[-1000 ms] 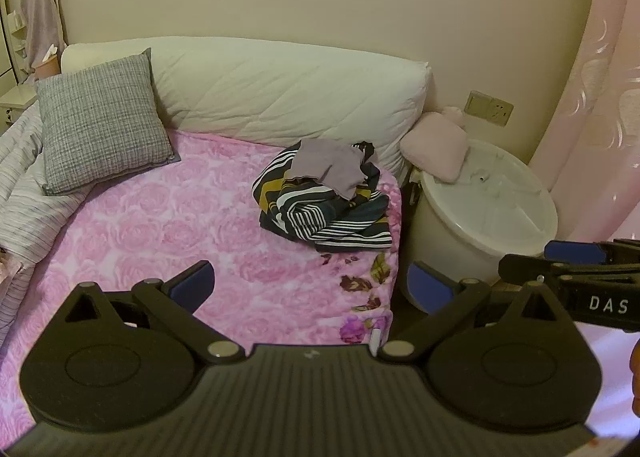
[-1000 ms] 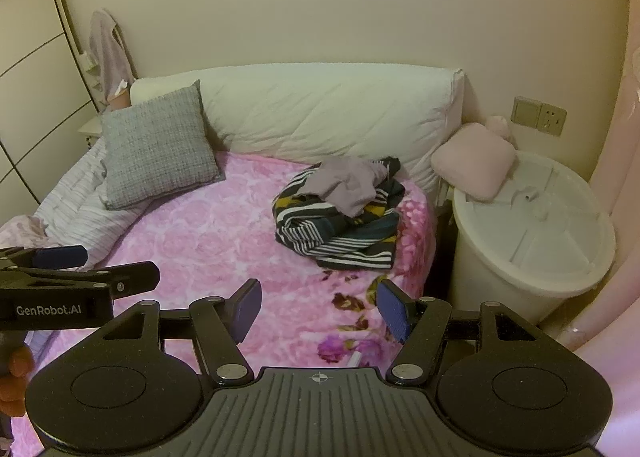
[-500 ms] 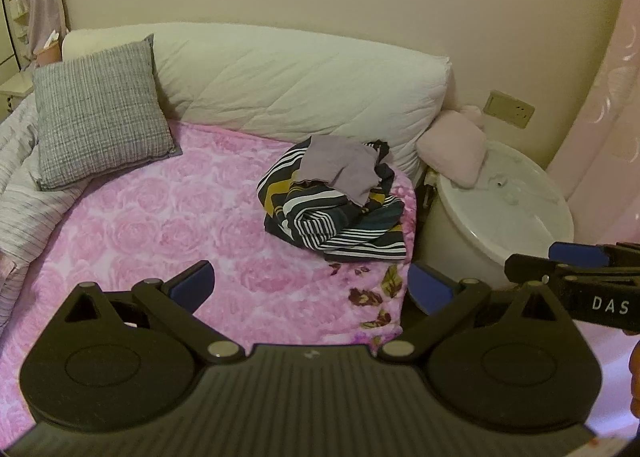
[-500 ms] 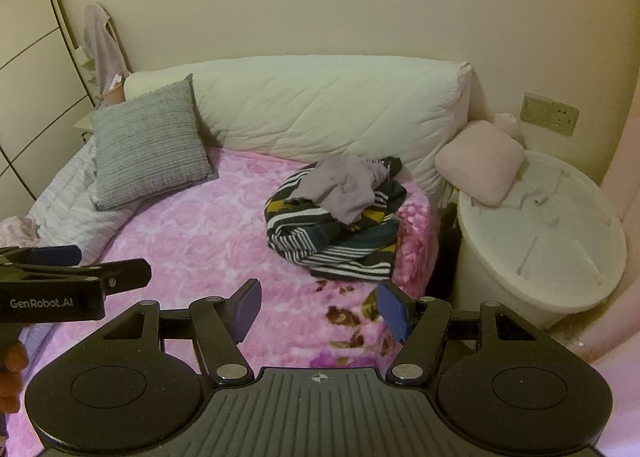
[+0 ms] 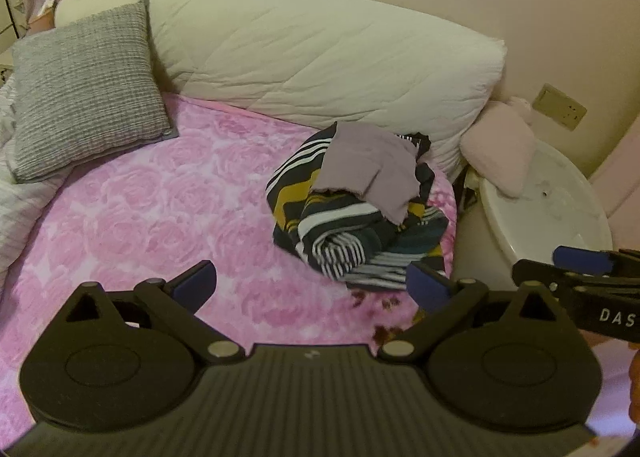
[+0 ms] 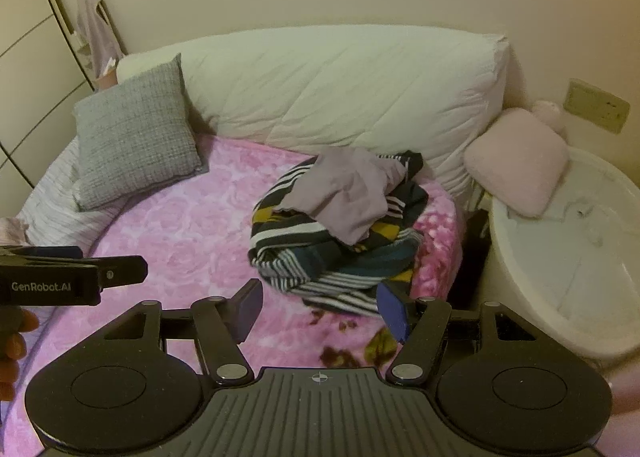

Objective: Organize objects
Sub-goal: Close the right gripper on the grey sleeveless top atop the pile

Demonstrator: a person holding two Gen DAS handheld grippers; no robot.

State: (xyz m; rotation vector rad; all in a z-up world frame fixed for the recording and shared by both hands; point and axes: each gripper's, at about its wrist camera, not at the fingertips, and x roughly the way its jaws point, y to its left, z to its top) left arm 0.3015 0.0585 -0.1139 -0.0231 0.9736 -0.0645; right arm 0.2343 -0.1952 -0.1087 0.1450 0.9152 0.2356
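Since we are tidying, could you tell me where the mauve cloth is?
In both views the mauve cloth lies atop the striped garment, right of centre on the pink blanket, before the white bolster.

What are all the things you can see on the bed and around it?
striped garment: 1, dark with white and mustard stripes, bundled on the blanket.
mauve garment: 1, greyish purple, on top of the striped garment.
blanket: 1, pink with roses, covering the bed.
grey cushion: 1, grey weave, leaning on the white pillow.
white pillow: 1, cream, along the wall.
pink cushion: 1, pale pink, on the tub's edge.
white tub: 1, white, right of the bed.
wall socket: 1, beige, on the wall.
left tool: 1, black with blue pads, open, holding nothing.
right tool: 1, same, open, holding nothing.
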